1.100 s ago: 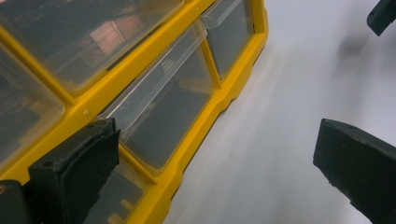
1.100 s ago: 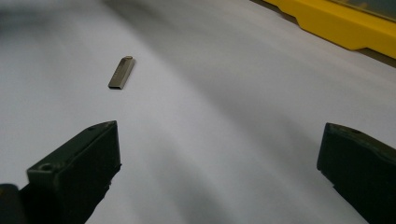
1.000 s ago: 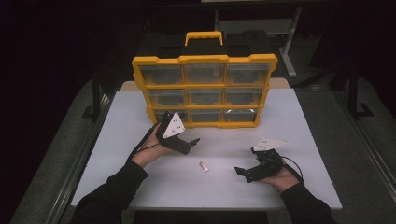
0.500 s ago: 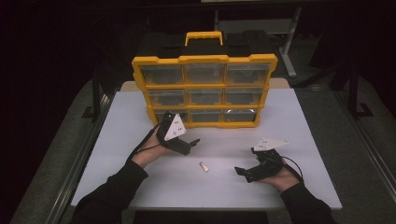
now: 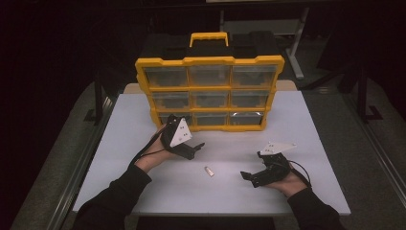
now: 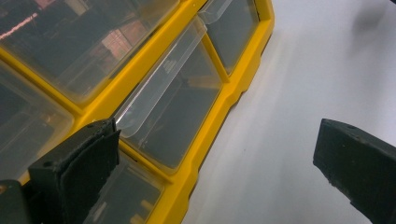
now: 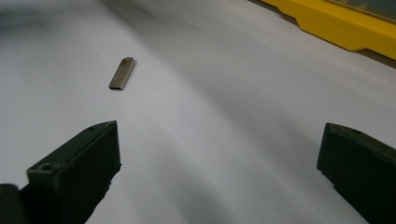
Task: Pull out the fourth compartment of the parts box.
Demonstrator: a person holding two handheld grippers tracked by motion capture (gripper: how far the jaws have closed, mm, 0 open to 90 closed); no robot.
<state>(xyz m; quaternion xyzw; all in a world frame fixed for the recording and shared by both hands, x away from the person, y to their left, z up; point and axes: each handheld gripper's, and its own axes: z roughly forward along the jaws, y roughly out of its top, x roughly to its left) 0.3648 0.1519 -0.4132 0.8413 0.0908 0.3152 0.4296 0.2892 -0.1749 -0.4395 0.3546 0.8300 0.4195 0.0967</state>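
Note:
A yellow organizer [image 5: 209,88] with nine clear drawers and a black top handle stands at the back of the white table [image 5: 316,139]. My left gripper [image 5: 186,133] is open right in front of its bottom-left corner. In the left gripper view the jaws [image 6: 215,128] stand wide apart, one before a bottom-row drawer [image 6: 173,107], the other over bare table. A small flat metal piece [image 5: 208,171] lies between the hands. My right gripper [image 5: 253,165] is open, low over the table and pointing left at that piece [image 7: 122,73]. Its jaws [image 7: 219,128] hold nothing.
The organizer's yellow base [image 7: 336,25] runs along the far side of the right gripper view. Dark floor and metal frames [image 5: 98,103] surround the table. Bare white surface lies to either side of the hands.

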